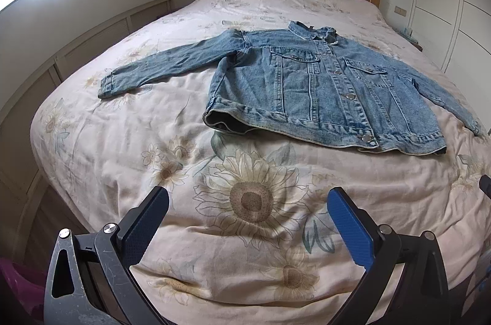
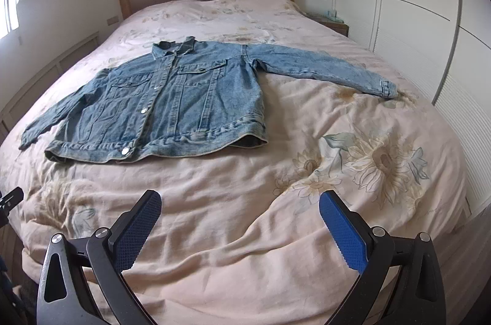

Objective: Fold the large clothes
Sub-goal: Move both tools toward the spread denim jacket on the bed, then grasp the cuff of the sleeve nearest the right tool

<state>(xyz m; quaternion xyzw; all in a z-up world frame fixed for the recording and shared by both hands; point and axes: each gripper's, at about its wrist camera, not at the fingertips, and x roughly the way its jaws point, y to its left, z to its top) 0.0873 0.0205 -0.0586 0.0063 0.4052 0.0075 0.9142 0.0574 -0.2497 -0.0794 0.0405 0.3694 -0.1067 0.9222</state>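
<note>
Now: denim jacket (image 1: pixel 319 85) flat, front up, buttoned, mid-bed on floral duvet (image 1: pixel 245 202), sleeves out left and right. Left gripper (image 1: pixel 248 217) and right gripper (image 2: pixel 241 216) spread wide, empty, near edge. Best start: pinch each cuff, fold sleeves inward across chest.

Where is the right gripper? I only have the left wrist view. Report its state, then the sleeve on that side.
Observer: The right gripper is open and empty, over the duvet, short of the jacket hem.
Operator: Now the sleeve.
Observer: The right-hand sleeve lies straight out from the shoulder, its cuff flat on the duvet.
Operator: Check the hem corner there.
Observer: The hem corner gapes slightly, showing a dark inside.
</note>
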